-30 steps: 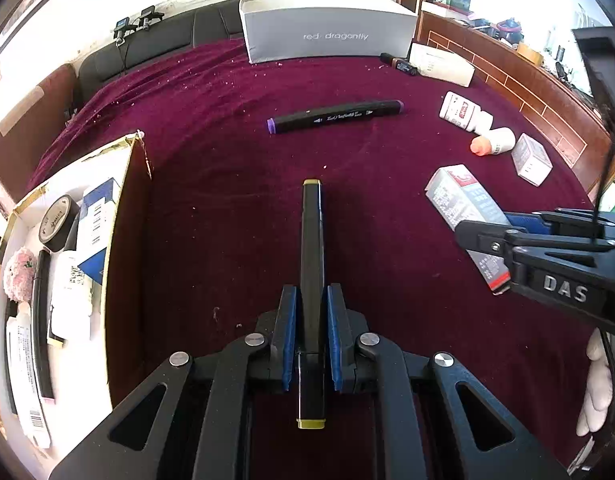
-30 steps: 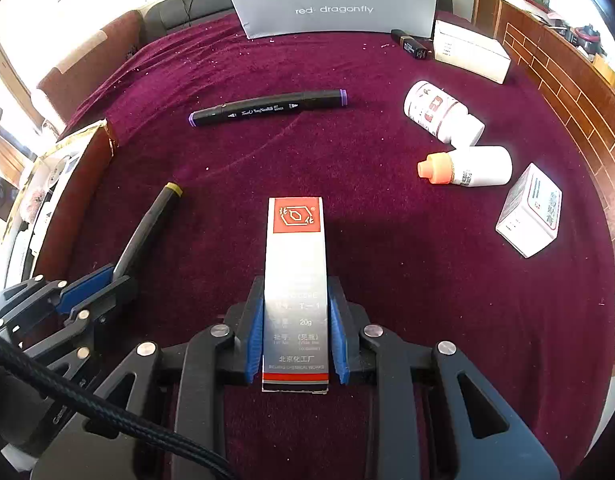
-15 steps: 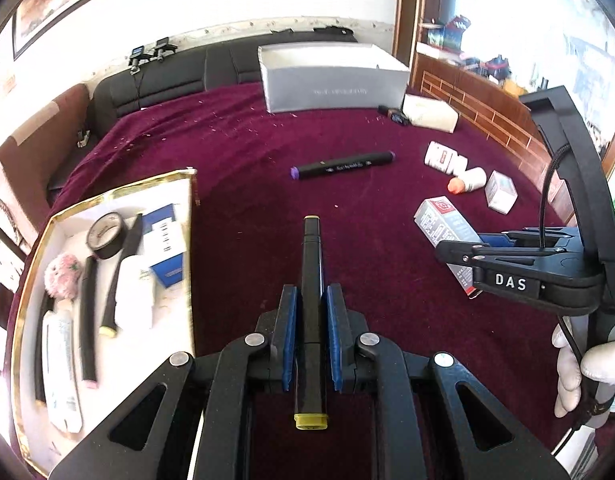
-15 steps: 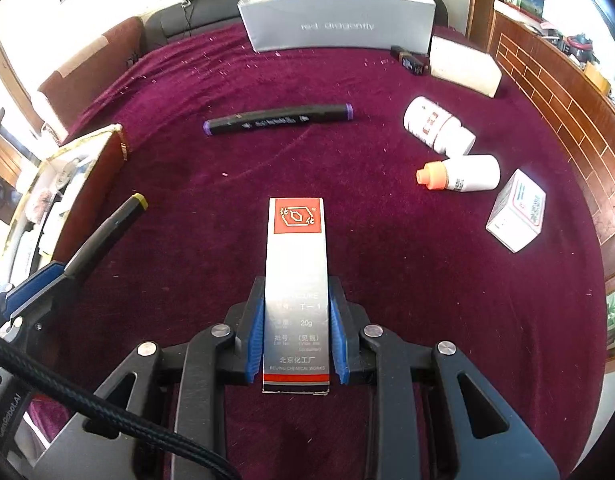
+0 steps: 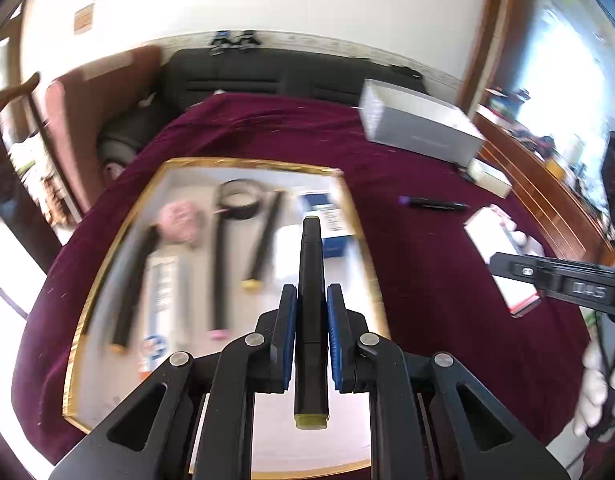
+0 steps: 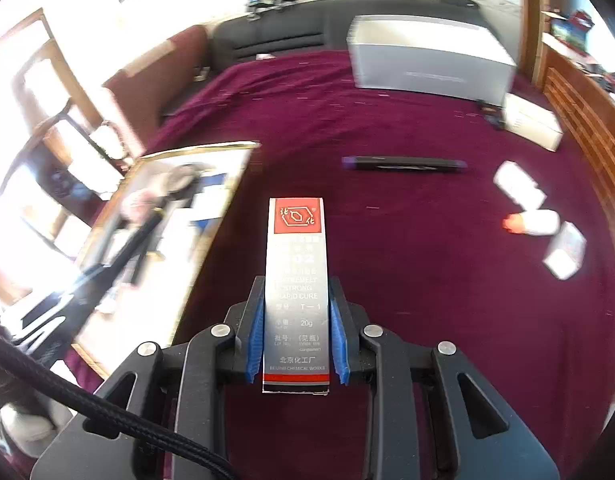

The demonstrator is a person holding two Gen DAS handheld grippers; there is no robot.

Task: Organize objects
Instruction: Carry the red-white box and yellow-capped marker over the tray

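Observation:
My left gripper (image 5: 310, 292) is shut on a black marker with yellow ends (image 5: 310, 256), held lengthwise above the right part of a gold-rimmed white tray (image 5: 247, 165). In the tray lie other black markers (image 5: 263, 240), a black tape roll (image 5: 237, 200), a pink tuft (image 5: 179, 222) and a blue-and-white box (image 5: 327, 220). My right gripper (image 6: 296, 284) is shut on a tall silver glue box with a red top (image 6: 296, 248), above the maroon cloth just right of the tray (image 6: 195, 147). The left wrist view shows this gripper (image 5: 555, 276) and its box (image 5: 491, 236) at the right.
On the cloth lie a purple-capped black marker (image 6: 403, 163), two white bottles (image 6: 519, 184), one with an orange cap (image 6: 535, 222), a small white box (image 6: 565, 254) and a white carton (image 6: 531, 124). A large grey box (image 6: 427, 60) stands at the back. A gloved hand (image 5: 595, 392) shows at the right.
Both grippers have risen and swung left with their loads. The left one, earlier over bare cloth, now hangs over the tray; the right one has come close to the tray's edge.

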